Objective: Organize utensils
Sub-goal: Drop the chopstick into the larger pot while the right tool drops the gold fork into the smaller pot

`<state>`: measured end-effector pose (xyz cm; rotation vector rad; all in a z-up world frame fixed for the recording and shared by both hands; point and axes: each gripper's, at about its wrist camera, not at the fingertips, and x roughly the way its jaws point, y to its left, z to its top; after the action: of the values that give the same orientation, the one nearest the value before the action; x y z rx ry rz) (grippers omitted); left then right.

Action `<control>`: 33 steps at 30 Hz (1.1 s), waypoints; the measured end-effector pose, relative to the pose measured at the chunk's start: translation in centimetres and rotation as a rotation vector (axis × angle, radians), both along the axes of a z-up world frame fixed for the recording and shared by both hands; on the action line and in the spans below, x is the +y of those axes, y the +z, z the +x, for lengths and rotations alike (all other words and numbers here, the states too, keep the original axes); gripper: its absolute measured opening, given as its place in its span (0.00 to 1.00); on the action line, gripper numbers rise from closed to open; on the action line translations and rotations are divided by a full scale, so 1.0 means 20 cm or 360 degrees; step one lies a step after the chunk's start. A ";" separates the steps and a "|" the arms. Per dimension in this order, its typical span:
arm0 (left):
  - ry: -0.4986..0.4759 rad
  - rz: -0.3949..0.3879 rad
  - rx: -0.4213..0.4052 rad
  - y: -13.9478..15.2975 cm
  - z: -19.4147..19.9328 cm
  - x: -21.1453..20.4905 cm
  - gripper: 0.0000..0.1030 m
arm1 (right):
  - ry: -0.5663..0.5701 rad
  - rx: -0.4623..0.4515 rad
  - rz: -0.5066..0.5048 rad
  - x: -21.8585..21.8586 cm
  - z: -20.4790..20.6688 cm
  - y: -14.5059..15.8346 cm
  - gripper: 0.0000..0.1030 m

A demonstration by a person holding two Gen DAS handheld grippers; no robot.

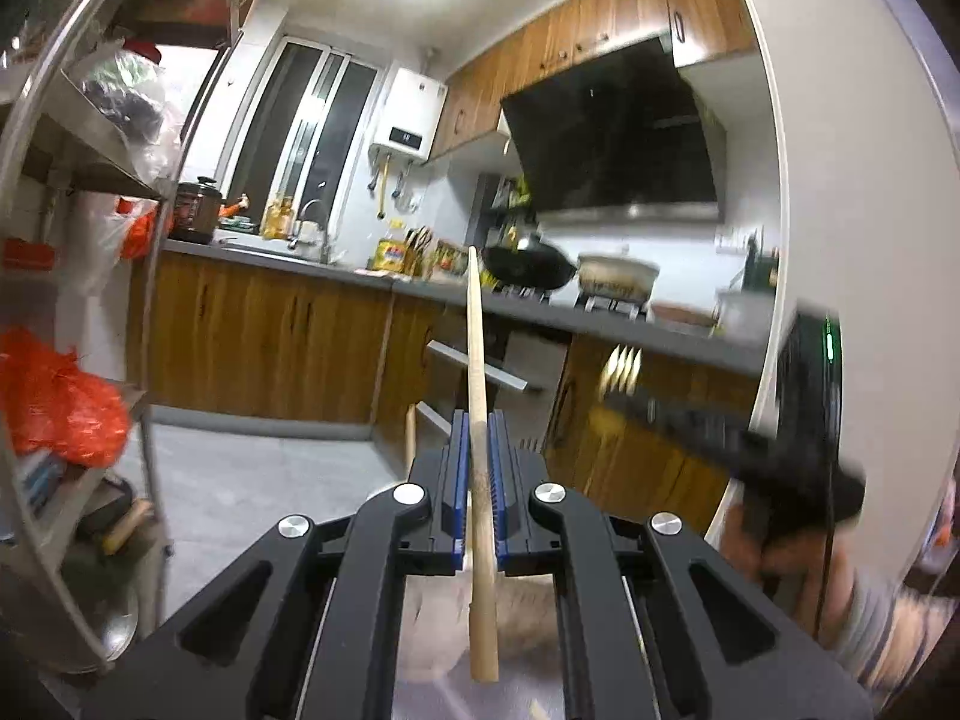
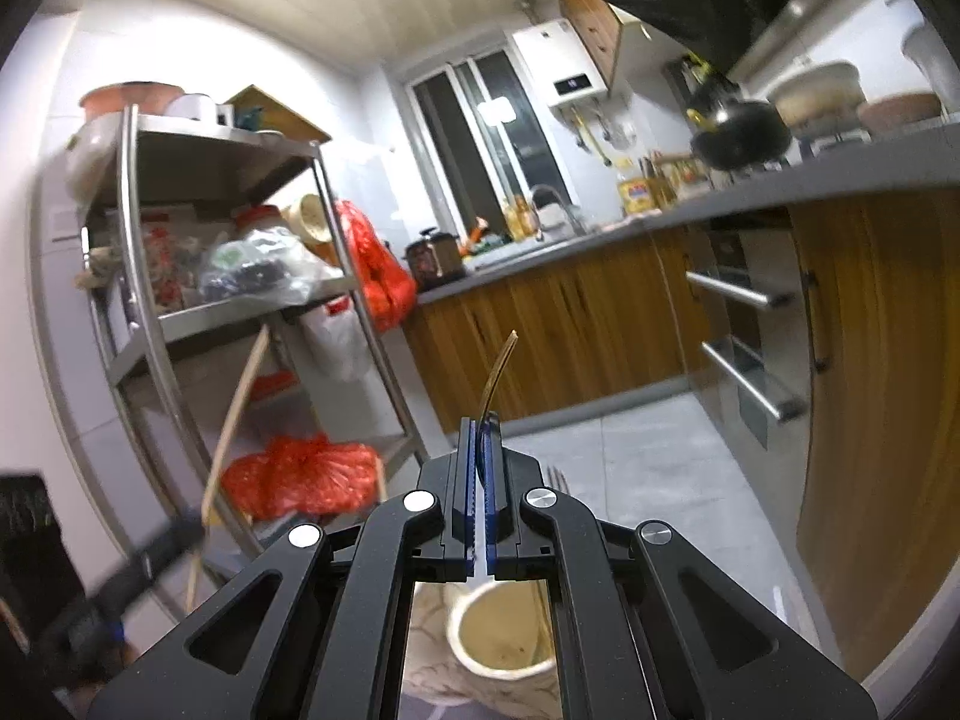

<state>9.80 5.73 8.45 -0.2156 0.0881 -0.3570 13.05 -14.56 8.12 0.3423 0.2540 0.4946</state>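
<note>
Left wrist: chopstick (image 1: 480,420) between claw (image 1: 478,420) pads.

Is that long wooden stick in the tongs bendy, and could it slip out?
The long, pale wooden chopstick looks stiff: it stands straight beyond the left tongs. It is probably light, being thin. It might pivot or slide, since the blue pads pinch only a short stretch of it.
</note>
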 end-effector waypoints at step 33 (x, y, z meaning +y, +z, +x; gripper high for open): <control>0.0033 0.0173 0.0106 -0.19 0.41 -0.15 0.06 | 0.0034 0.0004 0.0035 -0.01 0.01 -0.10 0.03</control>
<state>18.00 2.70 4.55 -0.1211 0.1705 -0.3232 13.29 -14.85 6.10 0.3619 0.2552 0.5185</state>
